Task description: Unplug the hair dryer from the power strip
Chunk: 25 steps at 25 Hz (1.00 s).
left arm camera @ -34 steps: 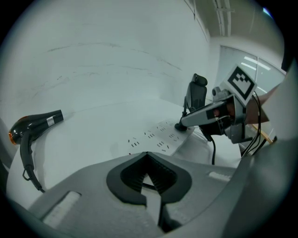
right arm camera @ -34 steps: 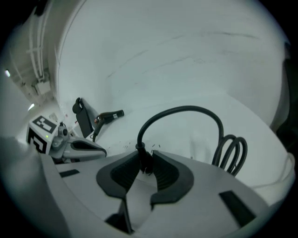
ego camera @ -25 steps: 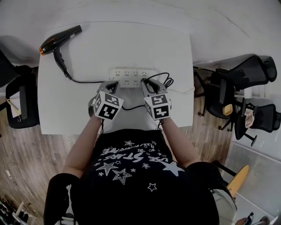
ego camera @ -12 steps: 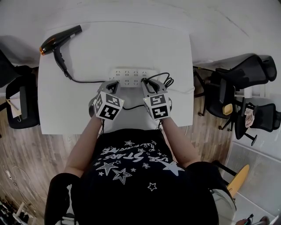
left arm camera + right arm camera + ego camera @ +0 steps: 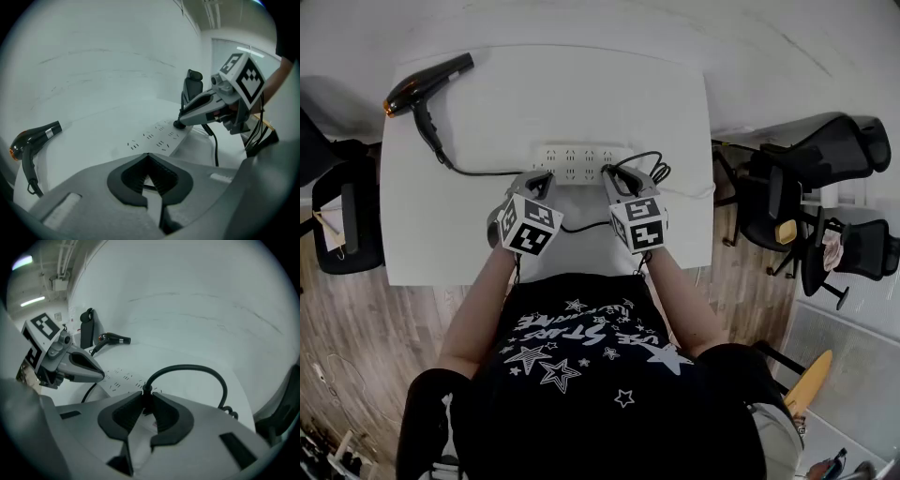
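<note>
Smooth matt table [image 5: 581, 103] — glossy hair dryer [image 5: 427, 84] (plastic)

**Colour and pattern record**

Table [image 5: 441, 234]: plain white.
Power strip [image 5: 581, 159]: white, with dark socket slots.
Hair dryer [image 5: 427, 82]: black, orange at the rear end.
Cord [image 5: 483, 172]: black.
Left gripper [image 5: 541, 176] and right gripper [image 5: 614, 172]: grey bodies, black inner faces, cubes with black-and-white square markers.
Shirt [image 5: 581, 375]: black with white stars, some filled, some outlined.
Floor [image 5: 356, 319]: brown wood planks.
Chairs [image 5: 825, 150]: black.
</note>
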### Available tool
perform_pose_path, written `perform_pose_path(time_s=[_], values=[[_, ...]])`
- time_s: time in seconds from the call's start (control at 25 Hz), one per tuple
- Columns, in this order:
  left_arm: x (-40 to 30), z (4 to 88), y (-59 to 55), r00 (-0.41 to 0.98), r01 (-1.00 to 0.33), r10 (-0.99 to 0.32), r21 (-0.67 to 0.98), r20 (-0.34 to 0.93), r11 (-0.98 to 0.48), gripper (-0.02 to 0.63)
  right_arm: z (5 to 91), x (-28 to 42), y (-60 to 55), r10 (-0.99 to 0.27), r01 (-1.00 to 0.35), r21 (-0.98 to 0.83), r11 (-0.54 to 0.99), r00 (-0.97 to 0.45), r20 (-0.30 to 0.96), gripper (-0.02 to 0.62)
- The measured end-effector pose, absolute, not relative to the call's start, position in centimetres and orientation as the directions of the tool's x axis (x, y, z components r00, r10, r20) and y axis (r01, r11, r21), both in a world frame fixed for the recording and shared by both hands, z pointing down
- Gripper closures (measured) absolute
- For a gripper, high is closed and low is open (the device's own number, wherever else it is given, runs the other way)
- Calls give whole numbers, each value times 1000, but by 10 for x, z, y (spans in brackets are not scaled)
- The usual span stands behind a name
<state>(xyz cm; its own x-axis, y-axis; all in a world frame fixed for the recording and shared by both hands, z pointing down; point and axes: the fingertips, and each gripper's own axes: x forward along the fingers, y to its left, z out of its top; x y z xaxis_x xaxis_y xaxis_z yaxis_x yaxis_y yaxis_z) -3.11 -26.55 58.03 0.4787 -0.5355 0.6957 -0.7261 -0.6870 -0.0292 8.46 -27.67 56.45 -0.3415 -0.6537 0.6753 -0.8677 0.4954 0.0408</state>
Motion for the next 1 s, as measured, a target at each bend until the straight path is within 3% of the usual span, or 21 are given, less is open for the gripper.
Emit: perform_pose_path(time_s=[0.12,0.4,0.68,0.84,1.0], values=[[-32,581,-266,482,-731,-522,-5,704,-682,598,565,79,-274,-656,-838,126,531,-313,687,517],[-31,581,-265,484,-730,-504,13,716,-683,598,564,85,-273,-644,-851,32,525,-372,669,518],[-32,581,-266,466,-727,-504,-10,727,-687,598,563,82,-271,-648,-824,99,558,-358,672,518],[-32,581,-265,463,-731,-497,-2,734,-683,598,564,85,-270,-625,-817,33,575,-413,662,520],[-33,582,-265,471,-732,-476,27,743,-681,598,564,87,-272,-641,-864,-91,496,-434,633,518]])
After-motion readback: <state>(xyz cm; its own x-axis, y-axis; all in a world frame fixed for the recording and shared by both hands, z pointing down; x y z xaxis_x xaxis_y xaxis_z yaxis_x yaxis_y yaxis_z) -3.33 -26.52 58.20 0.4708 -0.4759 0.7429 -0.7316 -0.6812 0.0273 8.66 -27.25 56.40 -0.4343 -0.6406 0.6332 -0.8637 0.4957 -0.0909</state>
